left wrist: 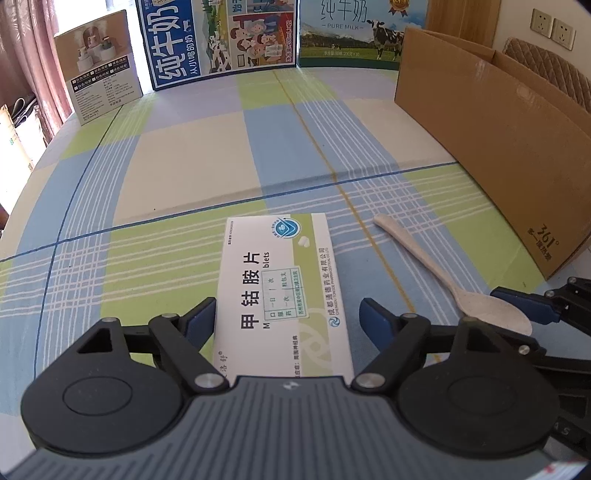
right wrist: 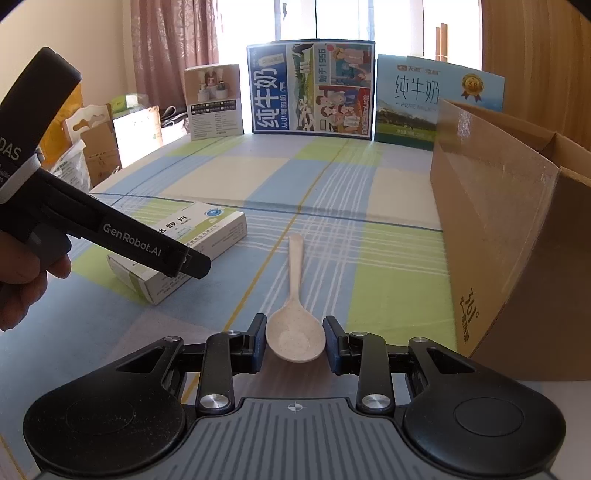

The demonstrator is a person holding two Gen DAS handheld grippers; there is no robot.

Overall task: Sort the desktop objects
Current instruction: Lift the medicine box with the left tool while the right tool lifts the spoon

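The light, stiff medicine box (left wrist: 280,291), lying near the tablecloth's (left wrist: 184,166) front edge, is straddled across its narrow width by the open left gripper (left wrist: 288,317), while the slippery spoon (right wrist: 295,332) bowl is bracketed by the right gripper (right wrist: 294,341), contact unclear.

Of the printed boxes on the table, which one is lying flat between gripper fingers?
The white medicine box. It lies flat between the left gripper's fingers, while the two milk cartons and the humidifier box stand upright at the far edge.
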